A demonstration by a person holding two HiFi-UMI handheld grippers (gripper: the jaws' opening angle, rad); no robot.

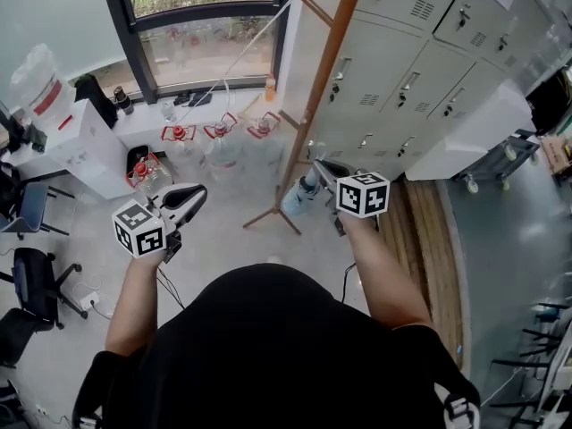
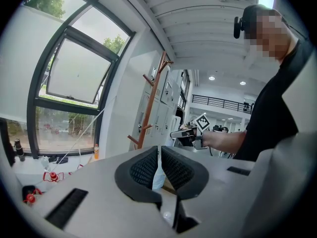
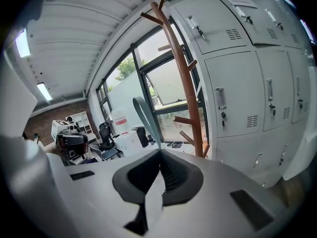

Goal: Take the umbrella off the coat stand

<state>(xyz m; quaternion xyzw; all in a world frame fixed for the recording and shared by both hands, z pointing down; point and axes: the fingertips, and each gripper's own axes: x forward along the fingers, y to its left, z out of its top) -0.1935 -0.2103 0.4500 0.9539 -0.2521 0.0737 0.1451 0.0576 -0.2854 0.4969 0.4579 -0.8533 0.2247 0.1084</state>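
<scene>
The right gripper (image 3: 159, 152) clamps the strap (image 3: 146, 118) of the umbrella (image 1: 302, 197), which hangs at the coat stand's (image 1: 326, 70) 6 o'clock. The umbrella is probably light and swing-prone, so this soft loop suits. The left gripper (image 2: 158, 150) is closed and empty.

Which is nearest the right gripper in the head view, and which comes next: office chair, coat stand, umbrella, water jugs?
1. umbrella: held by its strap in the right gripper, hanging at its left.
2. coat stand: just ahead, its pole rising past the gripper.
3. water jugs: under the window, ahead and left.
4. office chair: far left edge.
</scene>
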